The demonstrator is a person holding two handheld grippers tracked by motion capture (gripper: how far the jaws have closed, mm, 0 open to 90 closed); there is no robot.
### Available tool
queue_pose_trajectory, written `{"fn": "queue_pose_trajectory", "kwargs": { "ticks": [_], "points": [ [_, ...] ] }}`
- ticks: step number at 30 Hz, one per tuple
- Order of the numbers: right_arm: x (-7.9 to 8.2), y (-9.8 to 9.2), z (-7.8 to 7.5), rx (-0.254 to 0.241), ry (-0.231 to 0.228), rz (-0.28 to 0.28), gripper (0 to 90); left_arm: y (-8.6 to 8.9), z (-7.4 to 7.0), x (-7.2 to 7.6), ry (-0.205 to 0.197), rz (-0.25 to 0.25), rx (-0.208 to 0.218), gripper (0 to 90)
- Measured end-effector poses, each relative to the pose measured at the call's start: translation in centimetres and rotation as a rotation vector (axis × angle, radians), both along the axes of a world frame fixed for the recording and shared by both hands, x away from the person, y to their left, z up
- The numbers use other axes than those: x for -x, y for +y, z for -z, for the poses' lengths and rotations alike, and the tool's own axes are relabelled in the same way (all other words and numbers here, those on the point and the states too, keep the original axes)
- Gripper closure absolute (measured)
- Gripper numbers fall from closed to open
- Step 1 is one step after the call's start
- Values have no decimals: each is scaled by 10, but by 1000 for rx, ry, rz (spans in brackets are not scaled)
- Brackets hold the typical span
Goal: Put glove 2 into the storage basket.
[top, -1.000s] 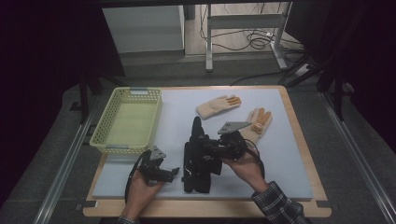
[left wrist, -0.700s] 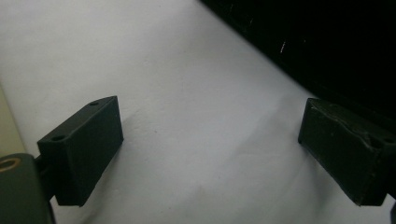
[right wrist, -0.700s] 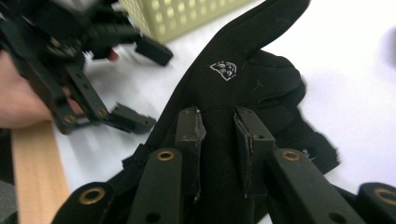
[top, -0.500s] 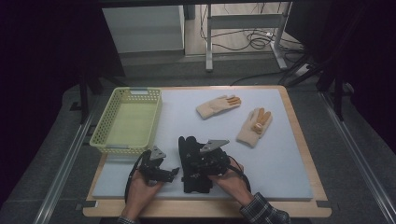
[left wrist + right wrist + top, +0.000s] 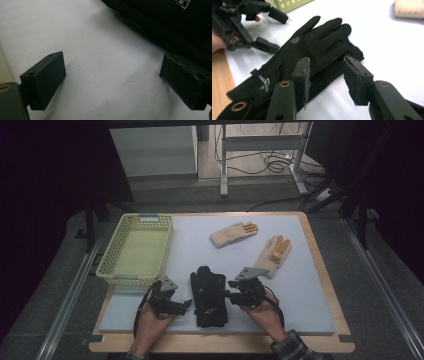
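- Two black fabric gloves (image 5: 210, 295), stacked as a pair, are seen lying flat on the pale blue mat (image 5: 300, 290) near its front edge, between the two hand-held tools.
- Nothing has been placed in the yellow-green perforated plastic basket (image 5: 137, 249) at the far left, so the sorting is judged barely begun.
- The right gripper (image 5: 231, 295) is held at the pair's right edge with jaws partly spread; they have just been narrowing, and glove fabric lies under them but is not pinched.
- The left gripper (image 5: 189, 304) is rested just left of the pair, jaws spread wide over bare mat.
- Two cream knitted gloves with orange fingertips, one (image 5: 233, 233) far centre, the other (image 5: 273, 254) to the right, are left untouched; the path to the basket is unobstructed.
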State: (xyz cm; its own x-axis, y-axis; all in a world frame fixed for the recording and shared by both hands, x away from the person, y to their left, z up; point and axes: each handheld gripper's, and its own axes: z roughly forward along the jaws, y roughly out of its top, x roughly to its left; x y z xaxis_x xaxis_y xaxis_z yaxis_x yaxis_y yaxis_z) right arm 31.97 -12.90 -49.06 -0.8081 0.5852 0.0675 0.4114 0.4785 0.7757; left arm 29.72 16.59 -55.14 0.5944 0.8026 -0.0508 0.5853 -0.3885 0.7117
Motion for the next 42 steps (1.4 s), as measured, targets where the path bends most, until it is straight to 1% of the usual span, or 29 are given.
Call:
{"fn": "queue_pose_trajectory", "kwargs": {
  "ticks": [1, 4, 10, 11, 13, 14, 18, 20, 21, 22, 26, 27, 28, 29, 30, 31, 32, 33, 34, 35, 36, 37, 38, 39, 41, 42],
  "points": [
    [1, -1, 1, 2, 2, -4, 558, 0, 0, 0, 1, 4, -4, 66],
    [6, 0, 7, 27, 8, -21, 576, 0, 0, 0, 1, 4, -4, 65],
    [17, 5, 19, 30, 37, -57, 590, 0, 0, 0, 1, 4, -4, 65],
    [19, 6, 20, 36, 36, -65, 590, 0, 0, 0, 1, 4, -4, 66],
    [21, 5, 19, 61, 15, -69, 590, 0, 0, 0, 1, 4, -4, 66],
    [20, 4, 16, 70, 1, -62, 591, 0, 0, 0, 1, 4, -4, 66],
    [5, 2, 3, 45, -26, -28, 634, 0, 0, 0, 1, 0, 1, 66],
    [-7, 7, -2, 40, -32, -22, 644, 0, 0, 0, 0, 0, 0, 66],
    [-15, 13, -3, 33, -39, -22, 644, 0, 0, 0, -1, 1, -2, 66],
    [-21, 19, -3, 31, -34, -23, 644, 0, 0, 0, -1, 1, -1, 66],
    [-48, 44, 1, 24, 3, -26, 575, 1, 0, 0, 3, 4, -5, 66],
    [-57, 51, 5, 36, 28, -20, 547, 1, 0, 0, 4, 3, -4, 66],
    [-63, 56, 9, 50, 40, -10, 527, 1, 0, 0, 4, 4, -7, 66],
    [-68, 59, 12, 61, 50, -6, 526, 1, 0, 0, 4, 4, -5, 66],
    [-76, 65, 21, 72, 92, 6, 621, 1, 0, 0, 4, 4, -6, 66],
    [-76, 65, 21, 72, 92, 6, 621, 1, 0, 0, 4, 4, -6, 66],
    [-78, 66, 24, 73, 107, 2, 705, 1, 0, 0, 5, 4, -6, 66],
    [-79, 67, 26, 69, 97, 10, 819, 1, 0, 0, 5, 4, -6, 66],
    [-78, 66, 26, 65, 85, 13, 843, 1, 0, 0, 5, 4, -5, 66],
    [-75, 67, 24, 65, 70, 18, 854, 1, 0, 0, 4, 4, -5, 66],
    [-71, 65, 19, 76, 27, 17, 857, 1, 0, 0, 4, 4, -5, 66],
    [-71, 65, 19, 76, 27, 17, 857, 1, 0, 0, 4, 4, -5, 66],
    [-69, 64, 15, 83, 5, 21, 857, 1, 0, 0, 4, 4, -7, 66],
    [-68, 61, 10, 78, -11, 22, 857, 1, 0, 0, 3, 5, -8, 66],
    [-68, 55, 5, 67, -20, 39, 852, 1, 0, 0, 1, 6, -7, 66],
    [-69, 52, 4, 67, -17, 45, 838, 1, 0, 0, 2, 4, -5, 66]
  ]
}}
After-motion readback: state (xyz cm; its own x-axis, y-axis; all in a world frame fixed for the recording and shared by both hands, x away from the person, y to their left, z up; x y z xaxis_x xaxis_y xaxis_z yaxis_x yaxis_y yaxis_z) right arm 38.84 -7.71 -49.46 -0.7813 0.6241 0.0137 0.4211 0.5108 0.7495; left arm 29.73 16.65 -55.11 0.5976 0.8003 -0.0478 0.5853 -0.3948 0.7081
